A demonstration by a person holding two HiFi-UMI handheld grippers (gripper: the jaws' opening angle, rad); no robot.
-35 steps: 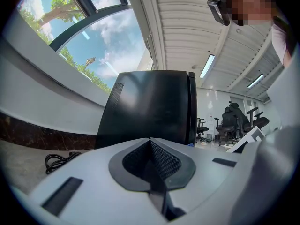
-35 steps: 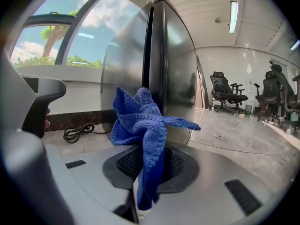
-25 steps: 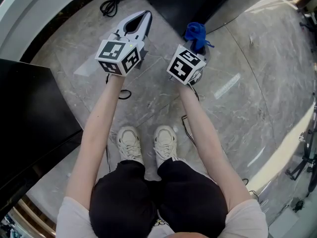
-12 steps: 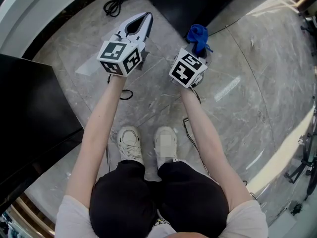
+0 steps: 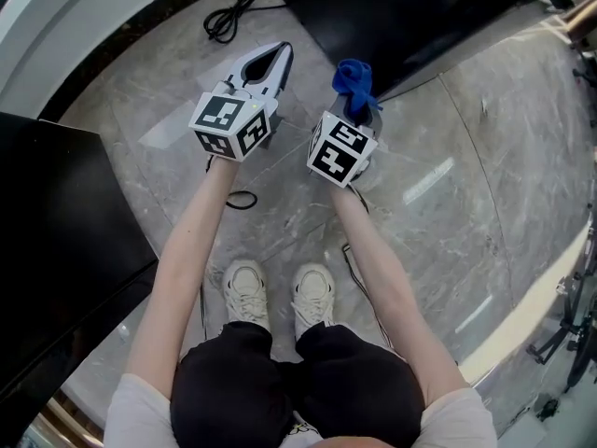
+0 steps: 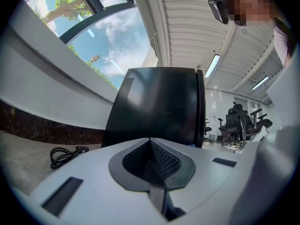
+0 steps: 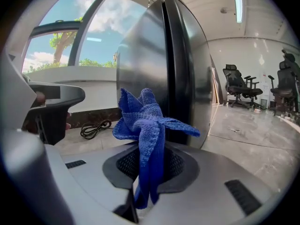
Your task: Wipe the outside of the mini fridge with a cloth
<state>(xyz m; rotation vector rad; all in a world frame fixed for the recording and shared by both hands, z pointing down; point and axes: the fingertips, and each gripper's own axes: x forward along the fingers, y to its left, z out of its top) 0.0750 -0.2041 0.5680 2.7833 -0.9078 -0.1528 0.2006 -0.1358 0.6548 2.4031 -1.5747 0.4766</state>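
Head view: the person stands on a marble floor (image 5: 438, 213), both arms stretched toward the top of the frame. The mini fridge (image 5: 401, 12) is the dark block at upper centre. The right gripper (image 5: 357, 110) points at the fridge's near edge with a blue cloth (image 5: 353, 77) bunched at its tip. The cloth lies close to the fridge, but contact cannot be judged from here. The left gripper (image 5: 278, 56) sits just left of it, aimed past the fridge's corner toward a coiled cable (image 5: 229, 12) at the top of the frame.

Left gripper view: the jaws are together with nothing between them. The fridge's dark side (image 6: 159, 104) fills the centre of the frame, and the cable (image 6: 65, 154) lies at lower left.

Right gripper view: the jaws are clamped on the lower part of the cloth (image 7: 143, 121), which fans out above them. The fridge's glossy side and door seam (image 7: 154, 60) rise directly behind it.

The step in hand looks like bringing the cloth onto the fridge to begin wiping. To do it well, the loose fan of fabric should meet the panel first, not the hard jaw tips. Light pressure would let the fan flatten against the surface. Long overlapping strokes from the top of the panel downward would cover it evenly. The left gripper is best kept clear of the stroke, or used to steady the fridge if it shifts.
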